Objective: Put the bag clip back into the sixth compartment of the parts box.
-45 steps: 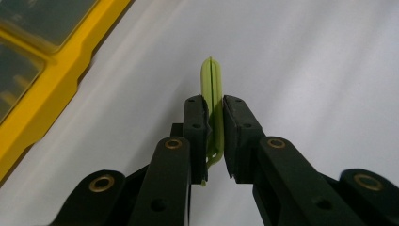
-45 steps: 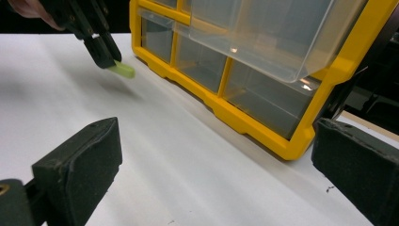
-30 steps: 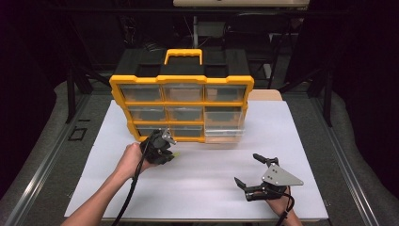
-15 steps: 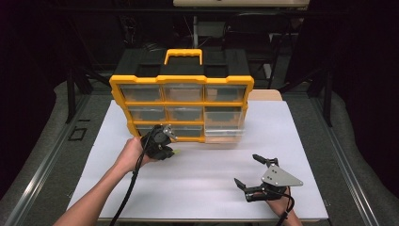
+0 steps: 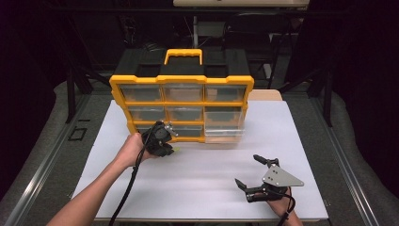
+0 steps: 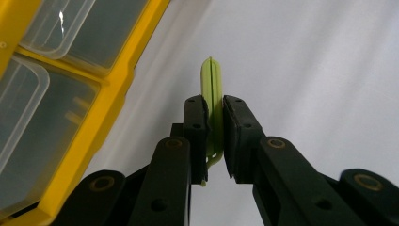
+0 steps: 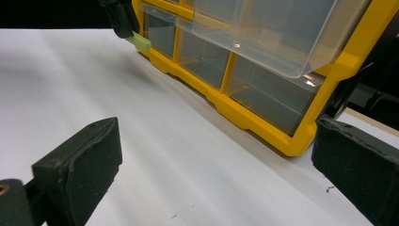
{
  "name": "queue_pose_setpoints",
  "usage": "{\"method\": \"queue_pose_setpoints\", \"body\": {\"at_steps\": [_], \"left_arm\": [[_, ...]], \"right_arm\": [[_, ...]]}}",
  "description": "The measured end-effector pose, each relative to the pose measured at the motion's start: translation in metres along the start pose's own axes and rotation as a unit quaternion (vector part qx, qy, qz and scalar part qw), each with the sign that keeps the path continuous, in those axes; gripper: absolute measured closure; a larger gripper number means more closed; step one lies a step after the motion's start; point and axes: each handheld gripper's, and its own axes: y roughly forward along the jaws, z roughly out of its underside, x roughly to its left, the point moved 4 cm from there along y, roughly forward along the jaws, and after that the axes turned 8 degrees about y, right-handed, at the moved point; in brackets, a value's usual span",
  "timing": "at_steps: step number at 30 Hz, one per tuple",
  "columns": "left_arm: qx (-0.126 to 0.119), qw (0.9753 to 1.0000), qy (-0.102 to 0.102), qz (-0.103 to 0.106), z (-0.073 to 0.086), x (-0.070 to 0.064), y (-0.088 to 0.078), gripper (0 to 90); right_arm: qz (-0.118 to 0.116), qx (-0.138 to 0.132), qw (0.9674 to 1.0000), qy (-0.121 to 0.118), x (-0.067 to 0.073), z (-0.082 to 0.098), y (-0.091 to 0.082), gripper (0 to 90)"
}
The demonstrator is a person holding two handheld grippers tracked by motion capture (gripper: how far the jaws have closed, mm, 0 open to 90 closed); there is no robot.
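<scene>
Left gripper [image 6: 214, 136] pinching green clip [image 6: 211, 89] by organizer [image 5: 181, 106], right gripper [image 5: 256, 176] spread wide.

Thin light-green plastic piece [image 6: 212, 103], pinched edge-on between the jaws of left gripper [image 6: 214, 110], tip poking beyond them, just before yellow drawer organizer [image 5: 181, 106]; middle-right clear drawer [image 5: 225, 125] pulled out.

A flat white rectangular counter [image 5: 207, 188] carries one thing: a yellow plastic organizer case with clear drawers and a top handle [image 5: 181, 110], standing upright toward the far edge. One lower right drawer [image 5: 225, 133] juts out over the white surface.
</scene>
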Motion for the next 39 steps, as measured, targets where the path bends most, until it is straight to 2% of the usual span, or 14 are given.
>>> {"method": "queue_pose_setpoints", "body": {"at_steps": [5,13,20,29,39], "left_arm": [[-0.006,1.0000,0.007,-0.002,-0.007,0.002,-0.007,80.4],[-0.001,0.9997,0.023,-0.002,-0.017,0.004,-0.017,80.4],[-0.001,0.9996,0.028,-0.002,-0.022,0.003,-0.024,80.4],[0.002,0.9989,0.045,-0.012,-0.033,0.007,-0.041,80.5],[0.000,0.9987,0.048,-0.014,-0.040,0.007,-0.057,80.5]], "right_arm": [[0.001,0.000,1.0000,0.001,0.000,0.000,0.000,1.7],[0.001,0.001,1.0000,0.000,0.000,0.000,0.001,1.7],[0.003,-0.002,1.0000,0.001,0.000,0.000,-0.002,1.7],[0.004,0.001,1.0000,0.002,-0.001,0.001,-0.001,1.7],[0.003,-0.001,1.0000,0.001,-0.001,0.000,-0.001,1.7]]}}
